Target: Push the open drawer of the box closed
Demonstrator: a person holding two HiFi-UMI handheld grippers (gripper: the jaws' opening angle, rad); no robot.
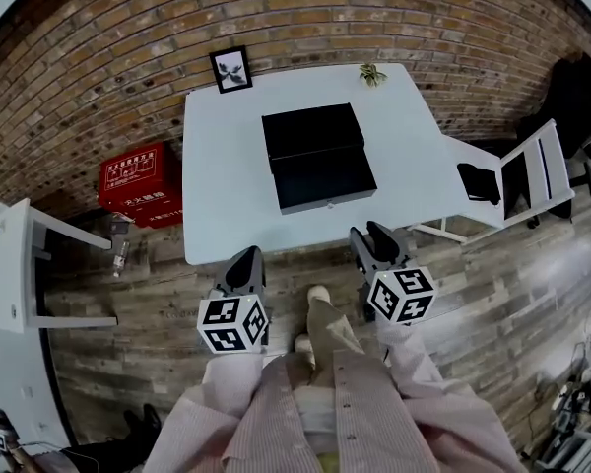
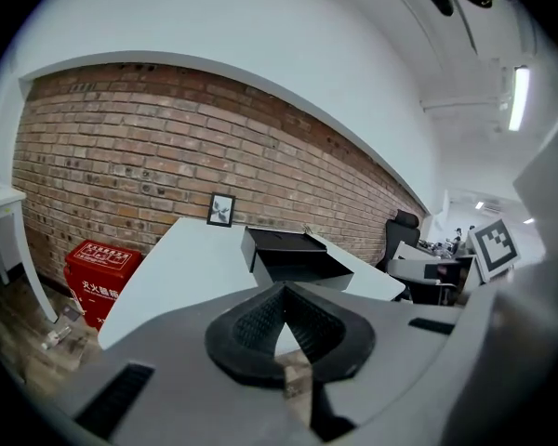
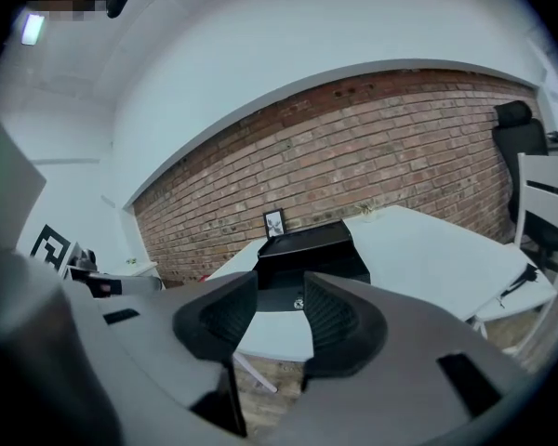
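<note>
Black drawer [image 1: 325,181] beyond right hand-held gripper [image 1: 373,237]

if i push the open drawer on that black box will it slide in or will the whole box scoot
The drawer looks rigid and flat-fronted, so it will probably slide in straight if pushed centrally. The box looks shallow and apparently stands loose on the smooth white table, so it might scoot backwards instead. Tipping seems unlikely, since it sits low.
</note>
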